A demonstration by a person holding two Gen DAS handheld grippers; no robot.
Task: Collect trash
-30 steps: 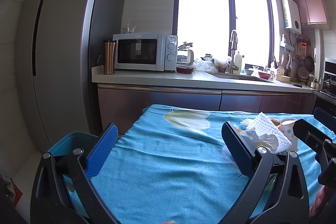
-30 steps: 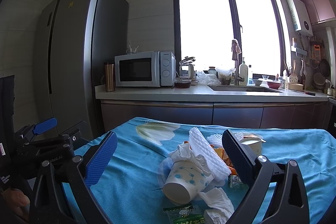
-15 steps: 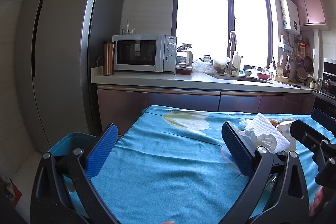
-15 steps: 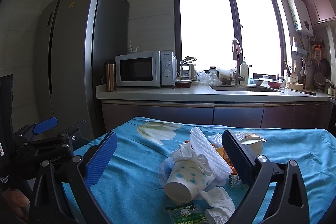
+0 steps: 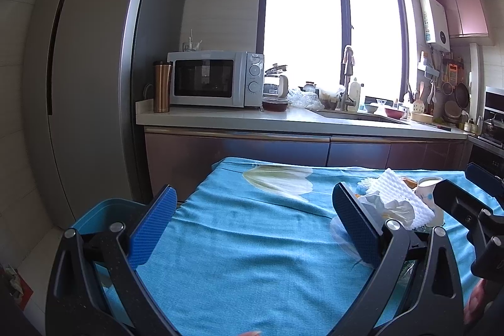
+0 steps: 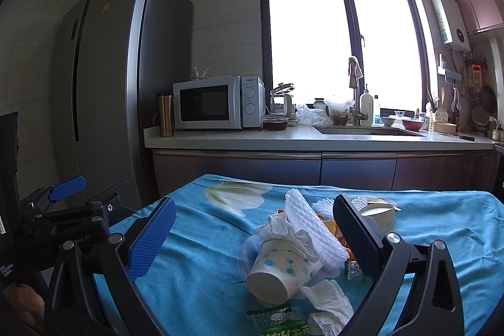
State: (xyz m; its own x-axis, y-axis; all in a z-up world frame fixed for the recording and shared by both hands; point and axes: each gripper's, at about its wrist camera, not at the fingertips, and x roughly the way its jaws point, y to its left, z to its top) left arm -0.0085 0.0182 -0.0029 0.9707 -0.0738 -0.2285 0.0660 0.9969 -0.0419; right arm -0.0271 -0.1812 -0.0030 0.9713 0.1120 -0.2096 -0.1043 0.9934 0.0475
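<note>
A pile of trash lies on the blue tablecloth (image 6: 201,273): a tipped paper cup (image 6: 283,273) with blue dots, crumpled tissues (image 6: 327,299), a white foam net (image 6: 312,229), a green wrapper (image 6: 280,318) and an upright paper cup (image 6: 379,214). My right gripper (image 6: 253,236) is open and empty, just above and in front of the pile. My left gripper (image 5: 253,224) is open and empty over bare cloth; the pile (image 5: 397,203) is to its right. A blue bin (image 5: 104,216) stands low at the left of the table.
A kitchen counter (image 5: 283,118) with a microwave (image 5: 214,77), a brown tumbler (image 5: 161,85) and a sink runs behind the table. A tall grey fridge (image 5: 94,68) stands at the left. The table's far edge (image 5: 267,161) faces the cabinets.
Both views have shifted only slightly; the right gripper has edged a little closer to the pile. Both grippers stay open and empty.
</note>
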